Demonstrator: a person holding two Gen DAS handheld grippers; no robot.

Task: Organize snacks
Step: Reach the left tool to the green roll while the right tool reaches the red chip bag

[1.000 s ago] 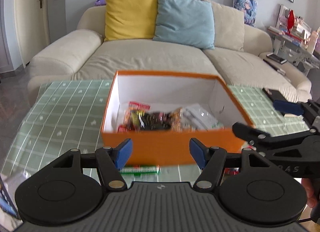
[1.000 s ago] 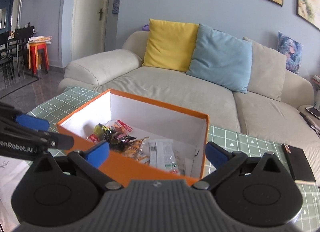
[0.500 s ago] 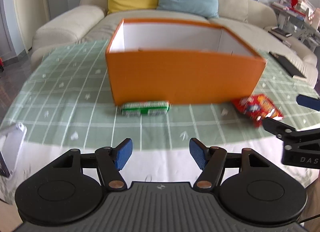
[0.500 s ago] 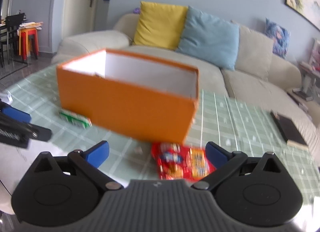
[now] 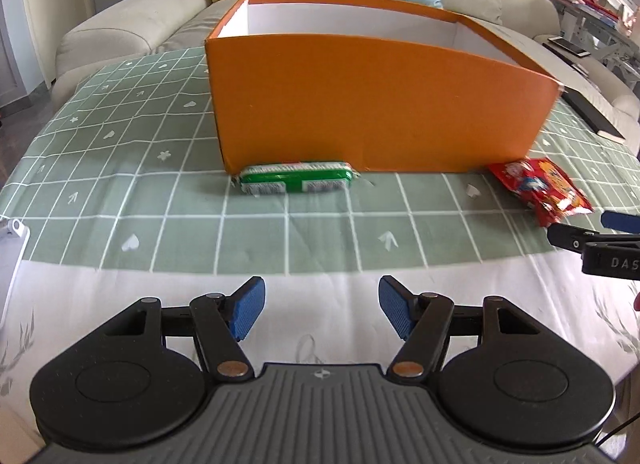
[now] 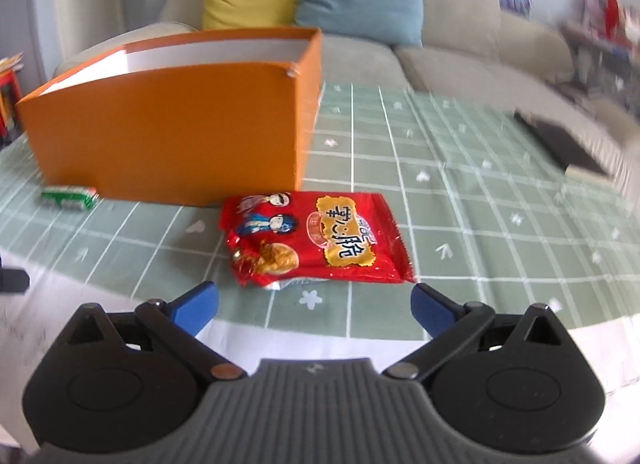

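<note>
An orange box (image 5: pixel 372 104) with white inner walls stands on the green checked tablecloth; its contents are hidden from this low angle. A green snack pack (image 5: pixel 296 178) lies against the box's front wall. A red snack bag (image 6: pixel 316 238) lies flat off the box's right front corner, also seen in the left wrist view (image 5: pixel 540 188). My left gripper (image 5: pixel 320 306) is open and empty, over the white cloth edge short of the green snack pack. My right gripper (image 6: pixel 314 306) is open and empty, just short of the red snack bag; its tip shows at the right of the left wrist view (image 5: pixel 592 236).
A cream sofa (image 5: pixel 132 20) with yellow and blue cushions stands behind the table. A dark flat object (image 6: pixel 564 144) lies at the table's far right. A white device (image 5: pixel 10 260) sits at the left table edge. Shelves with clutter (image 5: pixel 600 12) stand at the far right.
Both grippers have dropped from above the box toward the table, so the box's contents are now out of sight. The right gripper has come close to the red bag. Both stayed open.
</note>
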